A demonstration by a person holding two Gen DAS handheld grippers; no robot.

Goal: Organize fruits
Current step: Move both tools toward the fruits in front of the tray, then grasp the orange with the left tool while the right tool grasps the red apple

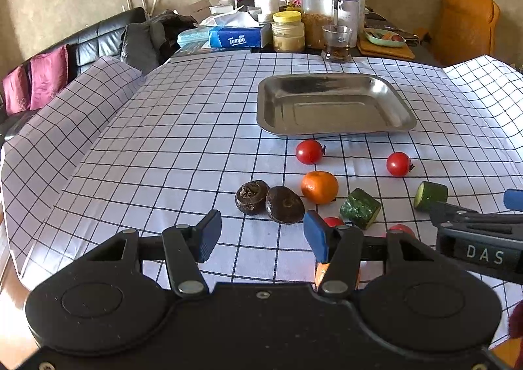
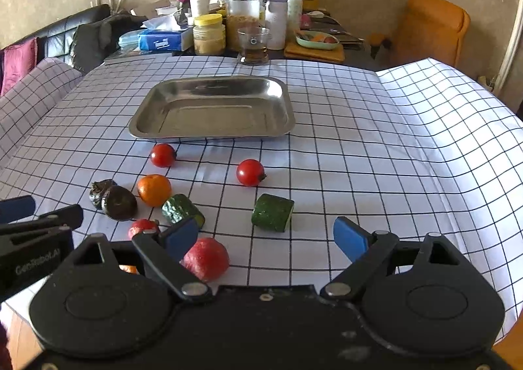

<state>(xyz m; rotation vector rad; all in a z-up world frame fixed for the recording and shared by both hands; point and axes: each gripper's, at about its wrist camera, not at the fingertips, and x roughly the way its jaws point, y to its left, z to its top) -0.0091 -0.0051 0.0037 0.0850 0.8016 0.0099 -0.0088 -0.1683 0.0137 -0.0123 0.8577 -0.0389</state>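
An empty steel tray (image 1: 333, 128) (image 2: 209, 133) sits mid-table on the checked cloth. In front of it lie two cherry tomatoes (image 1: 309, 152) (image 1: 398, 164), an orange mandarin (image 1: 319, 187) (image 2: 154, 190), two dark brown round fruits (image 1: 252, 197) (image 1: 284, 204), two cucumber chunks (image 1: 360, 208) (image 1: 430, 196) and a larger red fruit (image 2: 206, 259). My left gripper (image 1: 260, 239) is open and empty, just in front of the dark fruits. My right gripper (image 2: 266, 239) is open and empty, with the red fruit by its left finger and a cucumber chunk (image 2: 273, 212) ahead.
Jars, a glass (image 1: 337, 43), a tissue box (image 1: 240, 37) and bottles crowd the far end of the table. A black sofa with pink cushions (image 1: 49, 76) stands left, an orange chair (image 1: 464, 24) far right. The cloth drops off at the right edge (image 2: 474, 141).
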